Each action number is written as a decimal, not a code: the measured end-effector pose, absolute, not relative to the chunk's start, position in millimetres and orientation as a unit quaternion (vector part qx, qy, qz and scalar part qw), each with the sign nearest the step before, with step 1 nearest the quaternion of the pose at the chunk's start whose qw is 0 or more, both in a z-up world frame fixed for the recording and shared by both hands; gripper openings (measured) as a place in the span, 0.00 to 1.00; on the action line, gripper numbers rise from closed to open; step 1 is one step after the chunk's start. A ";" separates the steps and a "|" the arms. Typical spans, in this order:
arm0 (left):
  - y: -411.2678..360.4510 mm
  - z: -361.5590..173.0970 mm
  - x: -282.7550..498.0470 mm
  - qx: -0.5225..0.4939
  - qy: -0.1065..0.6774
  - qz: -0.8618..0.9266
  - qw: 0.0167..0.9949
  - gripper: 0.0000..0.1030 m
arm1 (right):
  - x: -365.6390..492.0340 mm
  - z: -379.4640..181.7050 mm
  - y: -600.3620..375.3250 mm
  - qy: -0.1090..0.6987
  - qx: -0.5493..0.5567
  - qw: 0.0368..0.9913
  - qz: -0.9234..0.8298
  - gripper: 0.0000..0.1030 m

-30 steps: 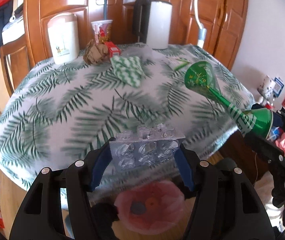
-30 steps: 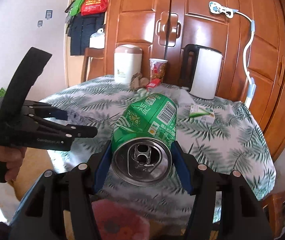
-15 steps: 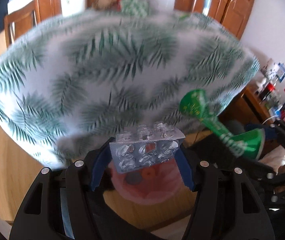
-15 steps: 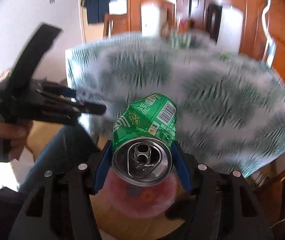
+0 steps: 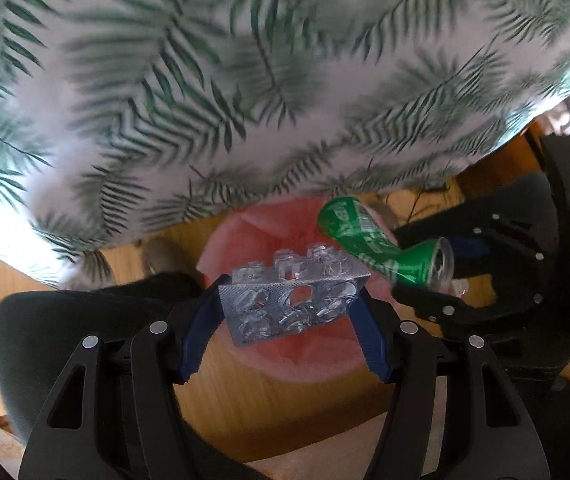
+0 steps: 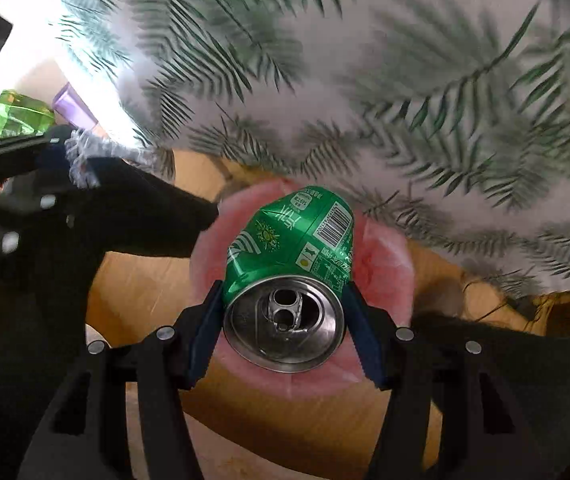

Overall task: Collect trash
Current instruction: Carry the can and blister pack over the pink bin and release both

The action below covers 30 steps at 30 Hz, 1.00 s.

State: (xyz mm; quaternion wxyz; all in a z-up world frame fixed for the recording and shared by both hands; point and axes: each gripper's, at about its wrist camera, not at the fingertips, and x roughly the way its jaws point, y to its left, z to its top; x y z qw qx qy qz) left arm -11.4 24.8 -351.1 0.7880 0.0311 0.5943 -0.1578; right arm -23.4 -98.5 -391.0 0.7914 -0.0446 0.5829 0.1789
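- Wooden floor (image 5: 221,400) shows below the palm-leaf tablecloth (image 5: 245,80), and a pink-lined bin (image 5: 309,360) stands open there.
- Left gripper (image 5: 291,312) pinches an empty blister pack (image 5: 289,308) right above the bin's mouth.
- Right gripper (image 6: 283,312) clamps a dented green can (image 6: 289,264) just right of it, also over the pink liner.
- I'd say both loads want centring over the opening before letting go, the can first or apart, so neither knocks the other onto the floor.
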 end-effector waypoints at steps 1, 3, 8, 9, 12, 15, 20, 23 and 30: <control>23.6 -357.9 -8.2 0.033 0.600 -0.157 0.784 0.60 | -18.8 -397.9 -98.1 0.590 -0.044 0.786 0.178 0.57; 21.3 -373.4 -2.0 0.035 0.613 -0.156 0.774 0.60 | -13.9 -411.1 -100.3 0.601 -0.043 0.779 0.175 0.57; 18.7 -396.5 11.4 0.038 0.632 -0.151 0.759 0.60 | -1.1 -435.3 -101.5 0.622 -0.044 0.763 0.170 0.57; 17.6 -398.4 13.1 0.038 0.634 -0.150 0.758 0.60 | 1.0 -439.8 -102.2 0.625 -0.042 0.761 0.169 0.57; 16.8 -404.3 19.1 0.037 0.639 -0.147 0.754 0.60 | 5.8 -450.1 -104.1 0.633 -0.041 0.754 0.168 0.57; 15.6 -407.8 22.4 0.036 0.643 -0.145 0.751 0.60 | 10.8 -459.1 -106.8 0.643 -0.032 0.747 0.168 0.57; 13.3 -414.1 26.5 0.039 0.648 -0.144 0.747 0.60 | 16.8 -474.5 -108.3 0.656 -0.024 0.736 0.167 0.58; 12.1 -416.3 28.8 0.039 0.650 -0.143 0.745 0.60 | 19.2 -483.3 -111.9 0.665 -0.024 0.729 0.160 0.60; 10.4 -426.9 30.6 0.042 0.656 -0.144 0.740 0.60 | 20.4 -471.8 -126.5 0.650 -0.011 0.747 0.137 0.76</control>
